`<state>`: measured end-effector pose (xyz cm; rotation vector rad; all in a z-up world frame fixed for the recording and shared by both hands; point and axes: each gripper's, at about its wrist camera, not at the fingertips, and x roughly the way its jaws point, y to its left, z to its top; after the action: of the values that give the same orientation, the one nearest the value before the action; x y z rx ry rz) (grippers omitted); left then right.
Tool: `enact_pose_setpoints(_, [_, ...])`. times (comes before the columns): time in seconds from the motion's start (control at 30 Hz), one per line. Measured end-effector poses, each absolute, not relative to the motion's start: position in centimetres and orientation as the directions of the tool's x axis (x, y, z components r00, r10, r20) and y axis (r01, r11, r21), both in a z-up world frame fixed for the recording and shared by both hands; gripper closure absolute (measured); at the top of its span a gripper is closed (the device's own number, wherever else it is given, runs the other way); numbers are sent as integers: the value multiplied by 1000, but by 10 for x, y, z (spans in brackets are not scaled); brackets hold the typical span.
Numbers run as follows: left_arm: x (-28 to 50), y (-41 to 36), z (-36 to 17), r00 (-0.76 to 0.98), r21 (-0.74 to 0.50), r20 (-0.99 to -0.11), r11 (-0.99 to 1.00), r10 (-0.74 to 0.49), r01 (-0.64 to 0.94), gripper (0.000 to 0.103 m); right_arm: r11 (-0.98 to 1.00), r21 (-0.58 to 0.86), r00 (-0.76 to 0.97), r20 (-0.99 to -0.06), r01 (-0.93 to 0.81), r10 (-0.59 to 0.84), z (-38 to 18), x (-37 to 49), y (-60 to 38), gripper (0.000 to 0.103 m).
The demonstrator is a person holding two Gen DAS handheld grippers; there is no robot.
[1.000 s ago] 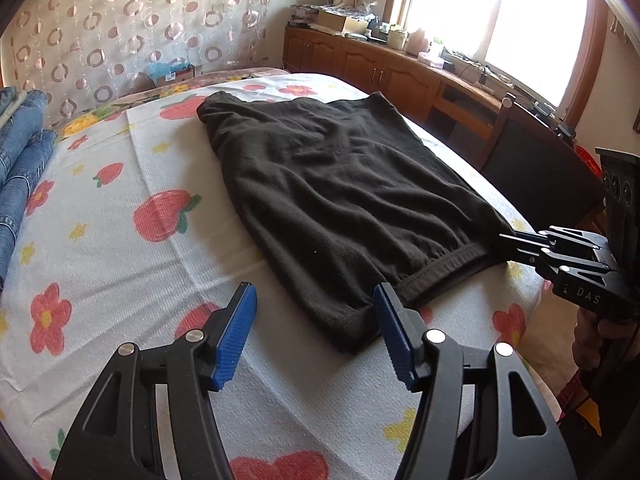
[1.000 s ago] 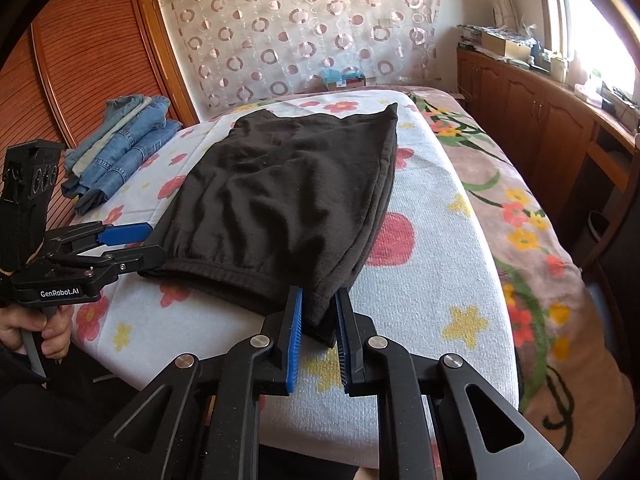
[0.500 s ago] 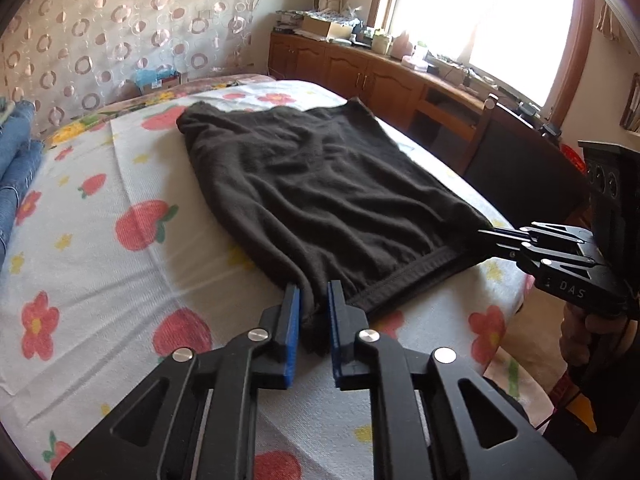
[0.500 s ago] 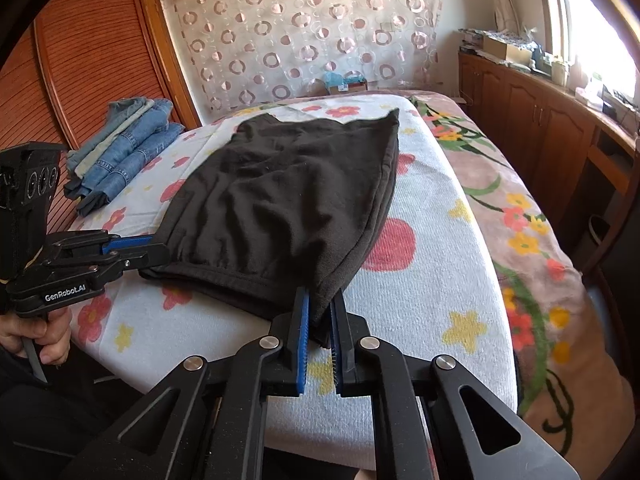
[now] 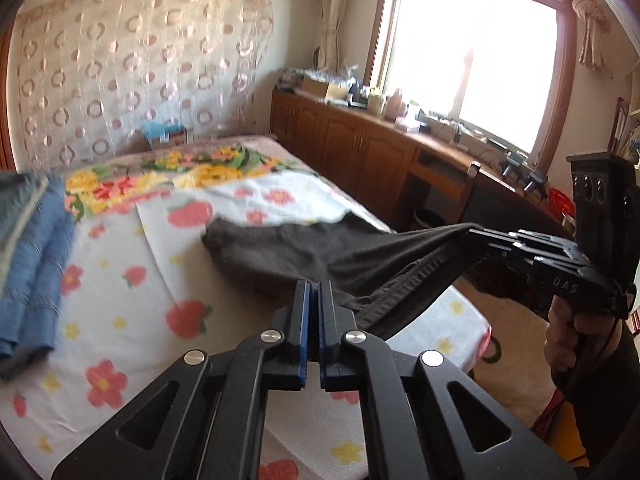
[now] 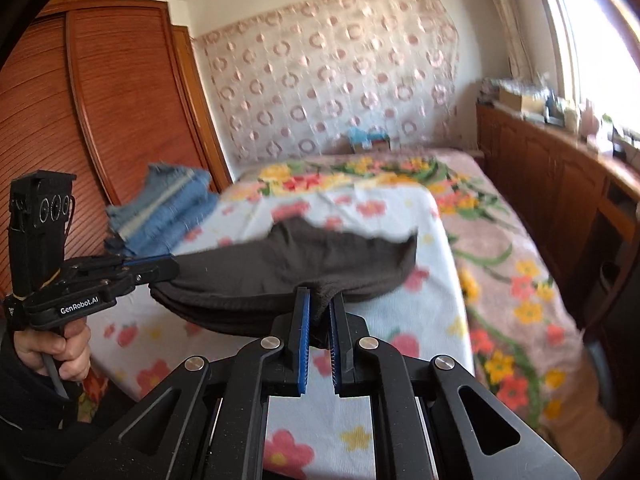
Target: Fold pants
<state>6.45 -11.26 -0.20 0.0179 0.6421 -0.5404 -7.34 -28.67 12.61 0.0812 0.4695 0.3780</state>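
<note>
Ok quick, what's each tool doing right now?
Left tool: shut on the black pants, waistband corner lifted off the bed.
Right tool: shut on the black pants, the other corner.

Ahead of my tongs runs a bed (image 6: 452, 248) under flowered covers. Beyond its far end hangs a curtain (image 5: 120, 80) with ring patterns. To the right of my tongs a bright window (image 5: 492, 60) pours daylight over low wooden cabinets (image 5: 360, 152) with a cluttered top. To their left stands a reddish slatted wardrobe (image 6: 100, 100). The walls are pale.
</note>
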Motion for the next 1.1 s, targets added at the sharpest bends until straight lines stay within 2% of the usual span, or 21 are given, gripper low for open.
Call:
enact_pose_setpoints(0.37, [59, -109, 17, 695, -109, -546, 862, -468, 494, 99, 926, 108, 842, -390, -361, 374, 141, -82, -273, 95])
enact_pose_setpoints(0.73, [58, -87, 74, 775, -83, -441, 880, -453, 468, 99, 910, -5, 867, -305, -416, 394, 194, -81, -249, 95])
enact_pose_setpoints(0.97, [91, -65, 99, 827, -53, -404, 912, -391, 406, 99, 890, -63, 864, -281, -451, 418, 220, -35, -217, 95])
enact_pose_setpoints(1.1, [134, -48, 99, 845, -35, -416, 935, -335, 353, 99, 884, -87, 859, -297, -459, 417, 220, 19, -203, 95])
